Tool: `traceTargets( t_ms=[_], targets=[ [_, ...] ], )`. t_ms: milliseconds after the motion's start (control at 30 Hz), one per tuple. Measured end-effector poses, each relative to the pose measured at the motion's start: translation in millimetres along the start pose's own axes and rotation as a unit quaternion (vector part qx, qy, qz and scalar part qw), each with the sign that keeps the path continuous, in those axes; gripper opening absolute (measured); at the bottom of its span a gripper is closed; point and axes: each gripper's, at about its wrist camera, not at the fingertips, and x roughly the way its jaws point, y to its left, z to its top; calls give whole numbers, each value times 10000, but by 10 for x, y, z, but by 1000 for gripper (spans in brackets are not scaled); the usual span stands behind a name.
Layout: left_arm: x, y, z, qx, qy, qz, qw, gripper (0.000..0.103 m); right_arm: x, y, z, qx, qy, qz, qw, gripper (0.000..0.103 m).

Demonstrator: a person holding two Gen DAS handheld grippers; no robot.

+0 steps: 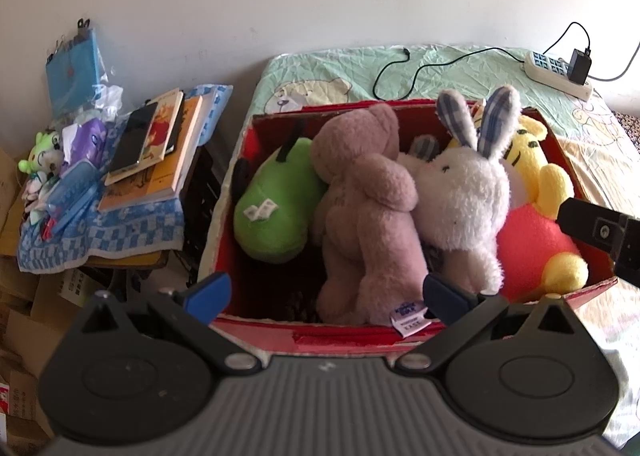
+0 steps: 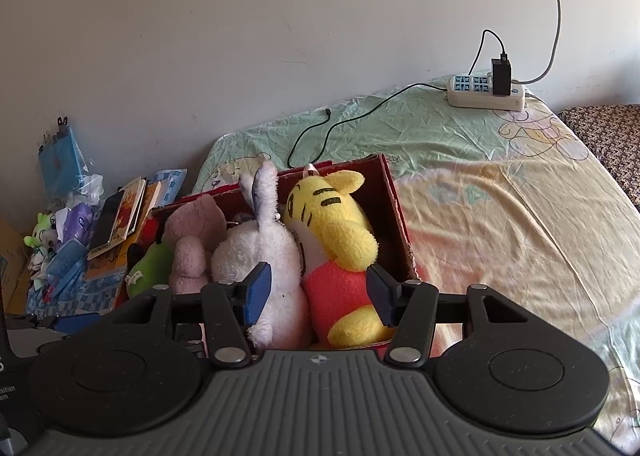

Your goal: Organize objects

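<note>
on the far left, a cluttered side table (image 1: 100,232) under a blue checked cloth carries stacked books (image 1: 156,152), a dark phone (image 1: 134,138) and a small green toy (image 1: 40,154). next comes the red cardboard box (image 1: 352,338) sitting on the bed (image 2: 500,216), packed with four soft toys side by side: a green plush (image 1: 276,208), a brown teddy bear (image 1: 364,212), a white rabbit (image 1: 464,196) with checked ears, then a yellow bear (image 1: 536,224) in a red shirt. the left gripper (image 1: 326,294) hangs at the box's near rim, fingers spread apart, empty. the right gripper (image 2: 318,292) is likewise spread wide over the rabbit and yellow bear, gripping nothing. a power strip (image 2: 486,92) lies by the wall.
</note>
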Motion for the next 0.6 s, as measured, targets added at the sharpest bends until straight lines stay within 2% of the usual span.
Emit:
traceTargets(
  t_ms=[600],
  targets=[
    [55, 9, 15, 66, 22, -68, 10000, 102, 84, 21, 3, 48, 32, 112, 9999, 56]
  ],
)
